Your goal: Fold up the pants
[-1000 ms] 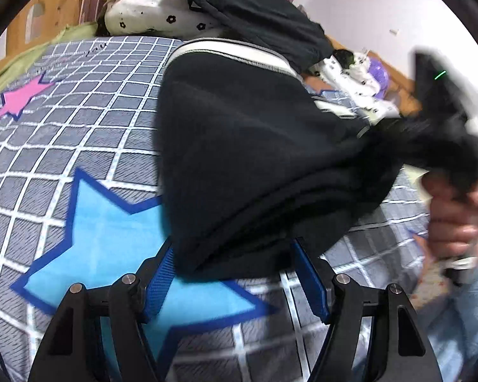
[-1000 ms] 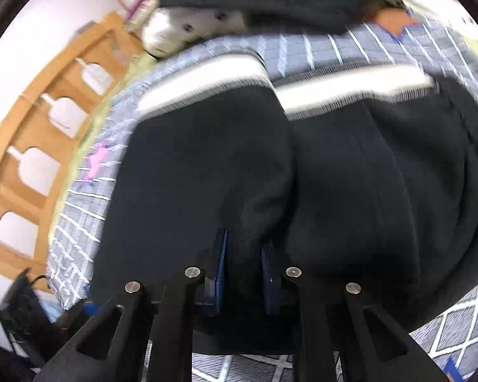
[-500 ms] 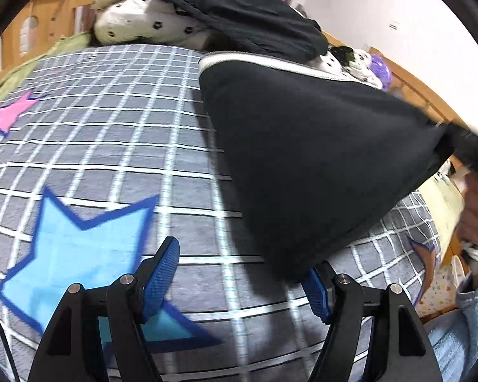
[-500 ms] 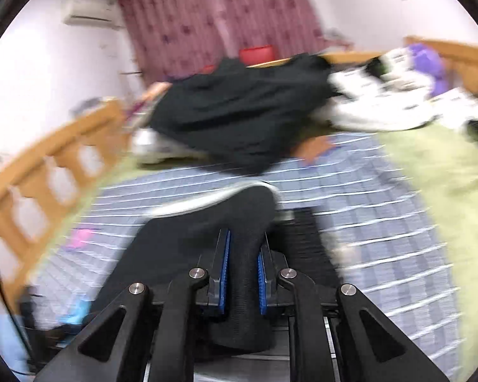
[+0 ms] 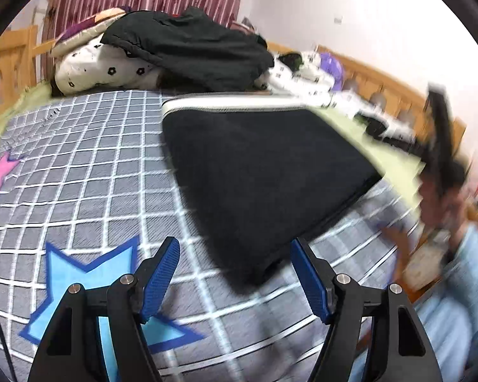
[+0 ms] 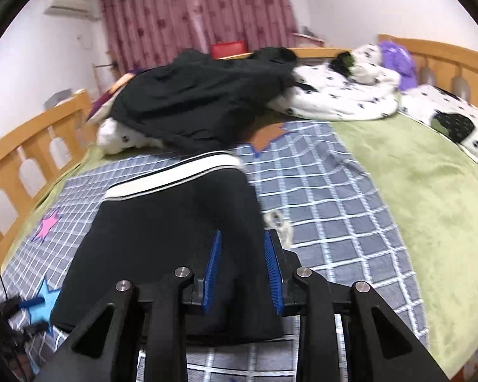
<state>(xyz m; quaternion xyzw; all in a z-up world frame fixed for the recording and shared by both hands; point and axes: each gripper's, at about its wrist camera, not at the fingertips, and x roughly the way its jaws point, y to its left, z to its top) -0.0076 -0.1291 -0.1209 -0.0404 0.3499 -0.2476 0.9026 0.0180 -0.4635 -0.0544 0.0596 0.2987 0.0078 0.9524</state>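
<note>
The black pants (image 5: pixel 258 172) with a white waistband lie folded flat on the grey checked bedspread (image 5: pixel 89 172). My left gripper (image 5: pixel 235 273) is open and empty, just short of the pants' near corner. In the right wrist view the pants (image 6: pixel 162 242) lie under and ahead of my right gripper (image 6: pixel 242 270). Its jaws stand apart with the pants' near right edge between them, not pinched. The right gripper shows blurred at the right of the left wrist view (image 5: pixel 439 146).
A black garment (image 5: pixel 188 51) is heaped on white spotted bedding (image 5: pixel 98 70) at the bed's far end. Wooden rails (image 6: pixel 32 156) edge the bed. A green blanket (image 6: pixel 423 197) covers the right side. More spotted bedding (image 6: pixel 344 95) lies far right.
The right gripper has pulled the pants flat onto the bed and opened, letting the cloth go. The left gripper stays open and has drawn back.
</note>
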